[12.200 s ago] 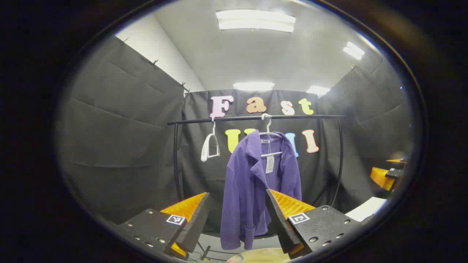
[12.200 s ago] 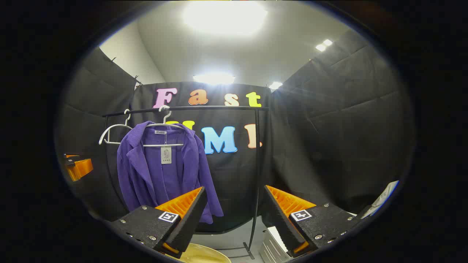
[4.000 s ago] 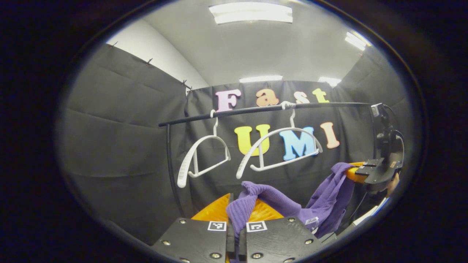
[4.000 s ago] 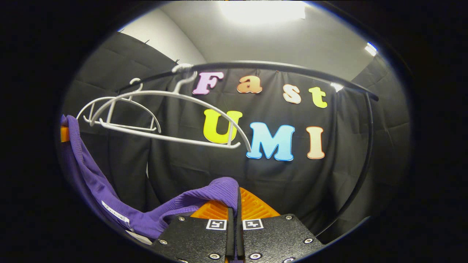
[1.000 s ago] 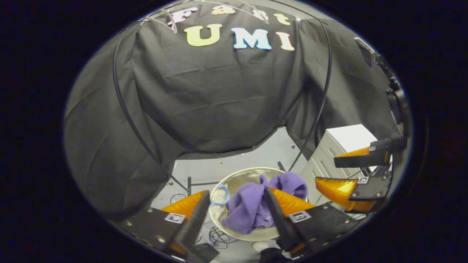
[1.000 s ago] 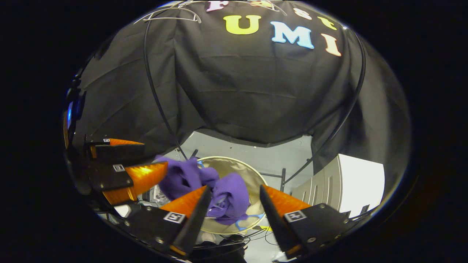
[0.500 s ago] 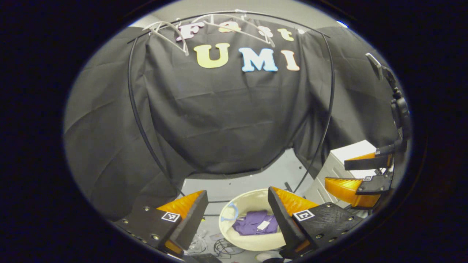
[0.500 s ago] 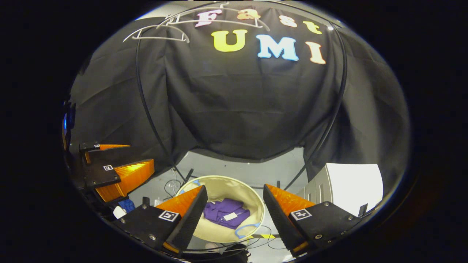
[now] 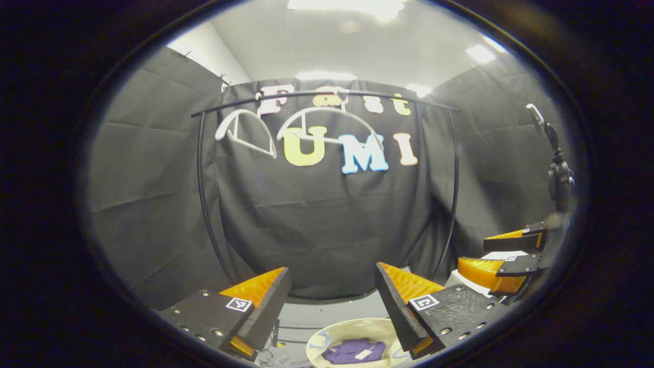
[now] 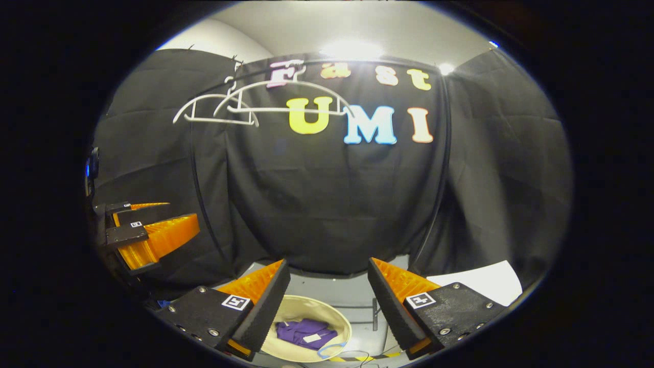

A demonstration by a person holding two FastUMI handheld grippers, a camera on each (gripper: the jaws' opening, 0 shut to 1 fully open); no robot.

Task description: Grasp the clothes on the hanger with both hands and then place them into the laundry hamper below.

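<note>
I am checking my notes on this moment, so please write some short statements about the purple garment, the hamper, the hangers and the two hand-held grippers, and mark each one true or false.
1. The purple knitted garment lies inside the round cream fabric laundry hamper. True.
2. The left hand-held gripper is shut on the garment. False: its jaws stand open with nothing between them.
3. Two white plastic hangers hang bare on the black metal rail. True.
4. The right hand-held gripper is shut. False: its jaws stand open above the hamper.
5. A small white tag shows on the garment. True.
</note>
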